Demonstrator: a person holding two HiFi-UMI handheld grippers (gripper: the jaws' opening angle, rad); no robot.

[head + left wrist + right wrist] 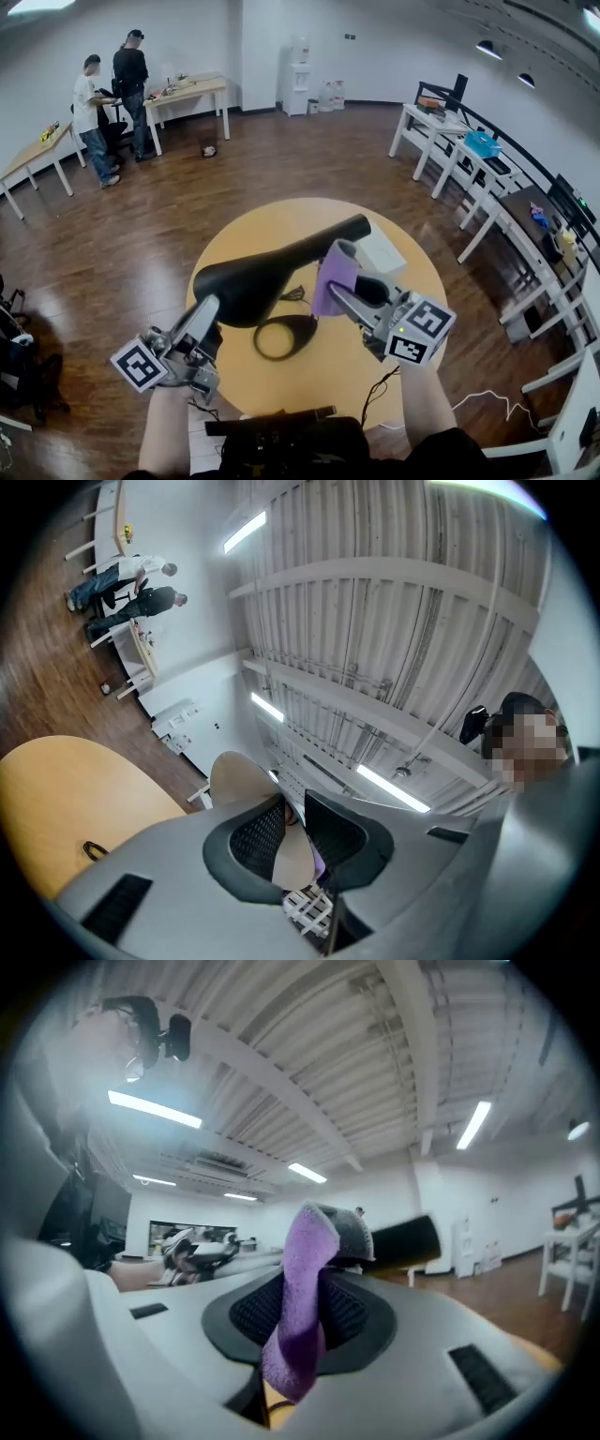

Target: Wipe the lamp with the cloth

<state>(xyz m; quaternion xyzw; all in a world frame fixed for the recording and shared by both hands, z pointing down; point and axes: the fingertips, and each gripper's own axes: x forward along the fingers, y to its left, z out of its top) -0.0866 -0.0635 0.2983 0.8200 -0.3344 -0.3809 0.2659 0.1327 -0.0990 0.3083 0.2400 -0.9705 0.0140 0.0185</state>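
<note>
Left gripper [212, 311]: fingers pinching the lamp [281, 264] by its broad end, over the bench [417, 281]. Right gripper [339, 292]: fingers clamped on the cloth [334, 276] beside the lamp's neck, fingertips hidden, contact unclear.

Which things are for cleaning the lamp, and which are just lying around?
For the job:
- black lamp, held by the left gripper
- purple cloth, pinched by the right gripper

Just lying about:
- white box on the round table
- water dispenser by the far wall
- white desks along the side
</note>
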